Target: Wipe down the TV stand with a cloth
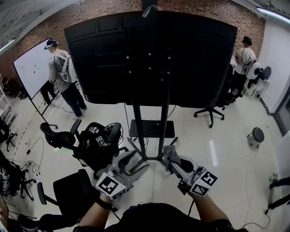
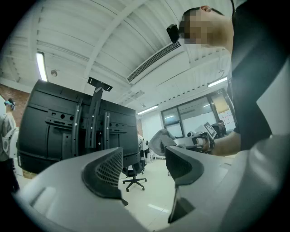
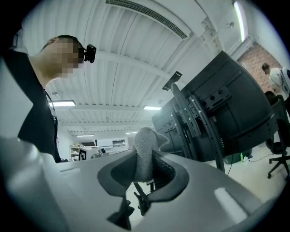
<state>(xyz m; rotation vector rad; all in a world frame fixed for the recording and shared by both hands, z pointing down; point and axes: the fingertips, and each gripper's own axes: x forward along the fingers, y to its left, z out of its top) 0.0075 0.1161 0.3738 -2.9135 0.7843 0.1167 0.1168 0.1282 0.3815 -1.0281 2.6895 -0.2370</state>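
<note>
Jaws, right gripper (image 3: 144, 171): closed on the cloth (image 3: 145, 152), a grey knitted fold pinched between the pads and standing up out of them at centre frame in the right gripper view. Jaws, left gripper (image 2: 144, 165): parted to a middling gap with nothing between them; only floor showed through.

Position: in the head view both grippers sat at lower centre. The left gripper (image 1: 136, 162) lay left of the stand's foot and the right gripper (image 1: 176, 165) just right of it. The cloth (image 1: 170, 154) was bunched at the right gripper's tip, close beside the base of the right-hand post. Contact with the post could not be told.

Handling, cloth: judged light, soft and limp. It would drape and fold under pressure rather than slip. It was held by one gathered edge, with a loose tuft free for wiping. A hold nearer the middle would likely give a broader pad.

TV stand (image 1: 137, 118): two dark upright posts at centre frame, rising from a flat black base plate (image 1: 152, 129) and carrying a large black screen (image 1: 99, 54) seen from behind. Judged rigid and heavy, so wiping pressure should not shift it.

Beyond: black office chairs (image 1: 97, 145) at lower left; another chair (image 1: 210, 111) at right; a person (image 1: 61, 74) by a whiteboard (image 1: 31, 65) at upper left; a second person (image 1: 244, 56) at upper right; brick wall (image 1: 190, 7) along the top.
</note>
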